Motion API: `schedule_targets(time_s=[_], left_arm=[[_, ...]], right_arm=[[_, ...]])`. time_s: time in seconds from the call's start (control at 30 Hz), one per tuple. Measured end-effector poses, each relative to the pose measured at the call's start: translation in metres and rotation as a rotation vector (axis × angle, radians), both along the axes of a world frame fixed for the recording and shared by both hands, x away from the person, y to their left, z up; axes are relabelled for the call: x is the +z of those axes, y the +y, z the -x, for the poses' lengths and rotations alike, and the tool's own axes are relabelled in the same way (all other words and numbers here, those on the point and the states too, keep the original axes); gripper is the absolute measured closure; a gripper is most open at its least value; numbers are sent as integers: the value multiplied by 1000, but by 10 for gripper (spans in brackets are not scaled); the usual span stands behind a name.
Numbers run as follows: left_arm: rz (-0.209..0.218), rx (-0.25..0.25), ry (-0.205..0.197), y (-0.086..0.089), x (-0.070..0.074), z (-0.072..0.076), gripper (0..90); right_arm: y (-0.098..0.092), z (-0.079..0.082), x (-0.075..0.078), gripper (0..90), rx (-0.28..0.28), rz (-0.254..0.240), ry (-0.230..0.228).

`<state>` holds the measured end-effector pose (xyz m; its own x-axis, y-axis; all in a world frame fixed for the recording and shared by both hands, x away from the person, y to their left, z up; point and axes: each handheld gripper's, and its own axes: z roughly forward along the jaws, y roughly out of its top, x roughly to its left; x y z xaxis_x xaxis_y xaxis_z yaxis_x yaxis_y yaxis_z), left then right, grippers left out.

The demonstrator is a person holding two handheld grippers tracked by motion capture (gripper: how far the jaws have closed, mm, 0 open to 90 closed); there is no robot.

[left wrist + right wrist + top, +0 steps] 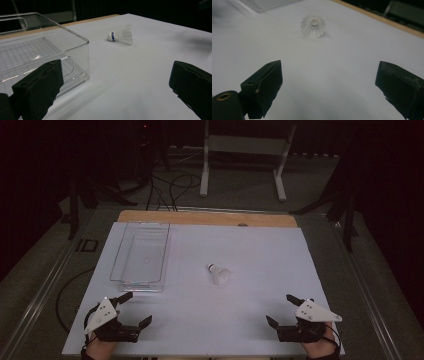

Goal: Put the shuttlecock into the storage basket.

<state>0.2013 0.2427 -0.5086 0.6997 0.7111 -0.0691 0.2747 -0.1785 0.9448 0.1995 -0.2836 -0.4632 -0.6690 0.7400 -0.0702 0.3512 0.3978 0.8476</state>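
Shuttlecock (219,274) is lying on its side mid-table (240,320), cork pointing far-left, skirt near-right, just right of the clear bin (141,257). Right hand-held gripper (286,309) is sitting at the near right edge, jaws spread wide, holding nothing, shuttlecock lying far-left of it. Left hand-held gripper (134,308) is also gaping empty, near the bin's near end. Both about equally distant.

Shuttlecock (219,274) between clear bin (120,254) and right tongs (285,310), apart.
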Motion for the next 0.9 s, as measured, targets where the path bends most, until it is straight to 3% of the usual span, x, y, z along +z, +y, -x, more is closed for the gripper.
schedule_targets(time_s=[0.27, 0.43, 0.6, 0.9], left_arm=[[3, -2, 6, 0, 0, 0, 0], [7, -5, 9, 0, 0, -1, 0], [4, -6, 8, -1, -1, -1, 0], [7, -9, 10, -1, -1, -1, 0]], right_arm=[[-3, -3, 16, 75, -22, 14, -11], [-5, -10, 24, 75, -58, 24, 14], [-5, -19, 32, 75, -56, 11, 37], [7, -28, 43, 75, -28, 73, 15]])
